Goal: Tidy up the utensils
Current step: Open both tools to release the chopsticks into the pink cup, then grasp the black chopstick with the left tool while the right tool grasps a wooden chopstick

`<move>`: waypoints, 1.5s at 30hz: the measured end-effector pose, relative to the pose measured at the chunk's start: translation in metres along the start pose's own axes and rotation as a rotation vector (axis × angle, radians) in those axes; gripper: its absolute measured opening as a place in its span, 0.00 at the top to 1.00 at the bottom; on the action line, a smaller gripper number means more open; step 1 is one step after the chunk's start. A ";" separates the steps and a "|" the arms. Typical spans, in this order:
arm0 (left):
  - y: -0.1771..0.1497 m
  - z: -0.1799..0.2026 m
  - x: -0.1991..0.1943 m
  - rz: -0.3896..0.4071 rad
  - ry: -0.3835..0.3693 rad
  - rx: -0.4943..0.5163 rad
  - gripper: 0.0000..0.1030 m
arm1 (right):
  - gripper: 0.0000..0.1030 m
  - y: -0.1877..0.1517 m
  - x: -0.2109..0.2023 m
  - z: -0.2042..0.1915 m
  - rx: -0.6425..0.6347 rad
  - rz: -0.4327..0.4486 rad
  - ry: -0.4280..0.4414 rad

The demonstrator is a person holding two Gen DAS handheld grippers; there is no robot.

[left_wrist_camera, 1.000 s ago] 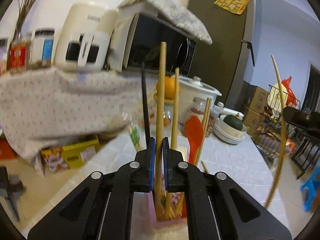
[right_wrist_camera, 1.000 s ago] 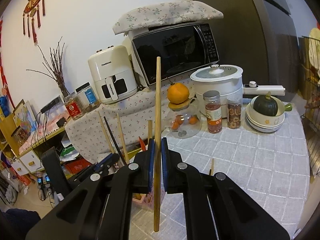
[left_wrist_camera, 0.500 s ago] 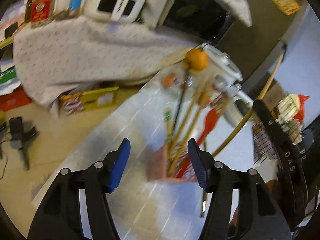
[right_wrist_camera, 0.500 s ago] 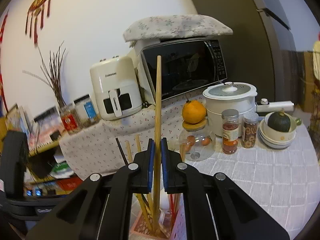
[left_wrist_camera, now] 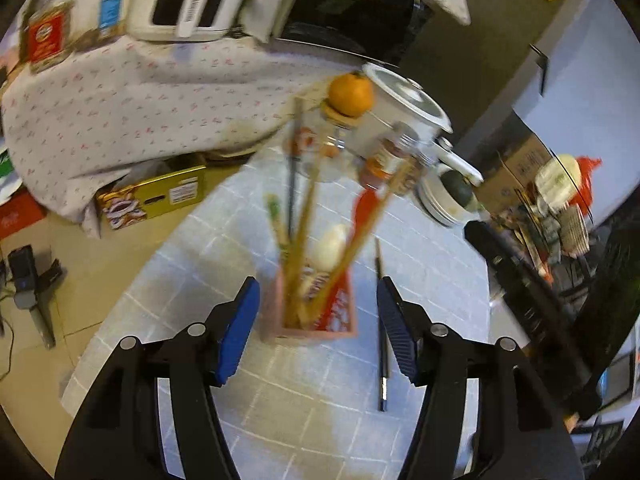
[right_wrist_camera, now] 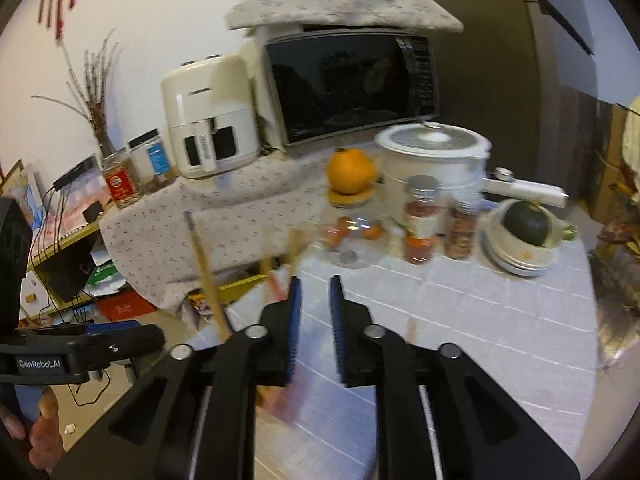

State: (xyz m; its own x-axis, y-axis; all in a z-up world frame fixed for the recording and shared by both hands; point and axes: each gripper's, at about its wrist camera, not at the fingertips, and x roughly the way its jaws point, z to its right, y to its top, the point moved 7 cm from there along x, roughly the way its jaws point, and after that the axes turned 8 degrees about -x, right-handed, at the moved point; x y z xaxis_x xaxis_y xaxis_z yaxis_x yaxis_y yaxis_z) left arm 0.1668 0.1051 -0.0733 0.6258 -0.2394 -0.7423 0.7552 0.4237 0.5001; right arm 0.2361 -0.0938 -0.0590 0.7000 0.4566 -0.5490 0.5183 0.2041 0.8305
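A pink utensil box (left_wrist_camera: pixel 316 312) stands on the tiled table and holds several wooden chopsticks (left_wrist_camera: pixel 308 216), a black one, a red spatula (left_wrist_camera: pixel 366 208) and a white spoon (left_wrist_camera: pixel 330 242). My left gripper (left_wrist_camera: pixel 318 328) is open, above and just in front of the box. One dark chopstick (left_wrist_camera: pixel 382 328) lies flat on the table right of the box. My right gripper (right_wrist_camera: pixel 313 320) is slightly open and empty; chopstick tops (right_wrist_camera: pixel 204 272) rise to its left, and the box below it is blurred.
At the table's back stand a glass jar with an orange (right_wrist_camera: pixel 350 172) on top, spice jars (right_wrist_camera: pixel 420 220), a white cooker (right_wrist_camera: pixel 434 152) and stacked bowls with a green squash (right_wrist_camera: pixel 524 224). A microwave (right_wrist_camera: pixel 348 84) and air fryer (right_wrist_camera: pixel 208 128) sit behind on a clothed shelf.
My right gripper let go of the wooden chopstick, which now stands in the box. My left gripper, open since half a second ago, pulled back and centred over the box.
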 end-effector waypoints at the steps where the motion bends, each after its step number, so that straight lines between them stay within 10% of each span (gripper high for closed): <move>1: -0.004 0.008 0.001 -0.005 -0.002 0.021 0.44 | 0.82 -0.004 -0.003 0.011 0.012 -0.027 -0.003; 14: -0.080 0.075 0.053 -0.190 0.019 0.127 0.44 | 0.81 -0.101 0.040 0.095 0.313 -0.465 0.010; 23: -0.123 0.075 0.134 -0.350 0.099 0.101 0.52 | 0.81 -0.089 0.029 0.095 0.333 -0.446 0.078; 29: -0.116 0.063 0.187 -0.366 0.143 0.022 0.73 | 0.81 -0.086 0.024 0.107 0.381 -0.431 0.088; 45: -0.109 0.077 0.225 -0.339 0.227 0.117 0.84 | 0.81 -0.081 0.020 0.125 0.423 -0.402 0.096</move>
State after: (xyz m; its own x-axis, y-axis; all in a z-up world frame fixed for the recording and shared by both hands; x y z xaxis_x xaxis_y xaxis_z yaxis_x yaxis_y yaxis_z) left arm 0.2406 -0.0622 -0.2602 0.2891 -0.1440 -0.9464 0.9362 0.2488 0.2482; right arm 0.2695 -0.2098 -0.1491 0.3705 0.4956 -0.7855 0.8984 0.0233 0.4385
